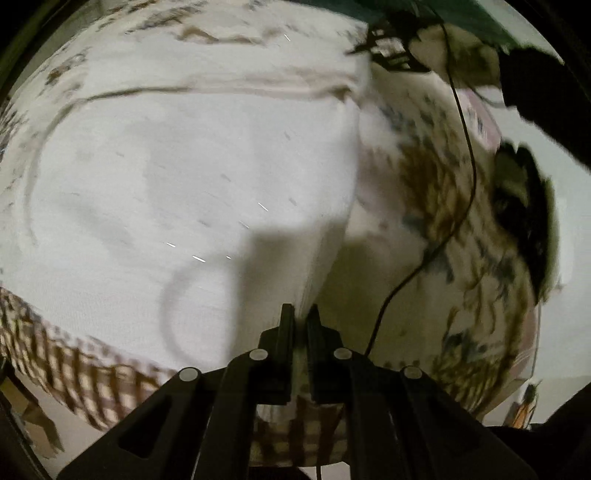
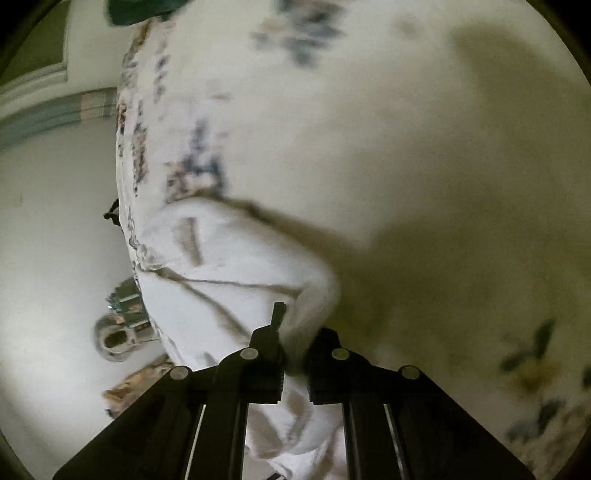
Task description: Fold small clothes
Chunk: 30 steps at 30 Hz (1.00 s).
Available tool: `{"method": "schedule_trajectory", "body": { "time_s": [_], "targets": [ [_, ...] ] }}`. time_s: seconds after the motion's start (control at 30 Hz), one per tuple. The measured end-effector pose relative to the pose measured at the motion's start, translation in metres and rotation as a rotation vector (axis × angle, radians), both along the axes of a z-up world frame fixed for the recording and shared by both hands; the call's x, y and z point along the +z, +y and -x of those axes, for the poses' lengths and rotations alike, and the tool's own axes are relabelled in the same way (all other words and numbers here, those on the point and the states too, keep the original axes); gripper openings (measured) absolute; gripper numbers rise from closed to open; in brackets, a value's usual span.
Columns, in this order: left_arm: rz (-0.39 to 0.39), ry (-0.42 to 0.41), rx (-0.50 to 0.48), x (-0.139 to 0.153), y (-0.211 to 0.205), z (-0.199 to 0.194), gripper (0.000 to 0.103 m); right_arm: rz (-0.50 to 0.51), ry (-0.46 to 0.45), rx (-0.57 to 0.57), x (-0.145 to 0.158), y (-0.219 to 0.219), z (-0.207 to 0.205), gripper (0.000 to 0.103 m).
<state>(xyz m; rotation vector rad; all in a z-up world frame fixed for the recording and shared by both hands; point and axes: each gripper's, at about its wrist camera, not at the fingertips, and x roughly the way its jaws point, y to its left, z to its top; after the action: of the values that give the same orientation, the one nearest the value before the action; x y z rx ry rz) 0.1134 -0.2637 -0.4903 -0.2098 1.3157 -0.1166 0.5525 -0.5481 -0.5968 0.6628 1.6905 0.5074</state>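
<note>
A white small garment (image 1: 192, 177) lies spread over a floral bedsheet (image 1: 436, 206). My left gripper (image 1: 300, 314) is shut on the garment's right edge, pinching a raised fold of cloth. In the right wrist view the same white garment (image 2: 229, 269) hangs bunched, and my right gripper (image 2: 295, 321) is shut on a thick fold of it. Both views are motion-blurred. The floral sheet (image 2: 406, 147) fills the right wrist view behind the garment.
A checked brown-and-white cloth (image 1: 74, 365) lies at the bed's near edge. A thin black cable (image 1: 461, 155) runs across the sheet. A dark object (image 1: 528, 210) sits at the right. A green item (image 2: 140, 9) and a round metal object (image 2: 114, 339) lie off the bed.
</note>
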Motion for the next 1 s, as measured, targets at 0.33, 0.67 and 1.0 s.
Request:
{"method": "schedule_trajectory", "body": {
  "time_s": [0.33,0.67,1.0],
  "targets": [
    [0.182,-0.089,0.230,0.059,0.160,0.006,0.002,0.178,-0.131,0.114,0.150,0.152,-0.031,0.008],
    [0.241,-0.089,0.449,0.028,0.338,0.021,0.000,0.426,-0.148,0.214,0.134,0.423,-0.070,0.008],
    [0.446,-0.006,0.546,-0.051,0.417,0.016,0.004,0.640,-0.067,0.318,0.046,0.517,-0.073,0.010]
  ]
}}
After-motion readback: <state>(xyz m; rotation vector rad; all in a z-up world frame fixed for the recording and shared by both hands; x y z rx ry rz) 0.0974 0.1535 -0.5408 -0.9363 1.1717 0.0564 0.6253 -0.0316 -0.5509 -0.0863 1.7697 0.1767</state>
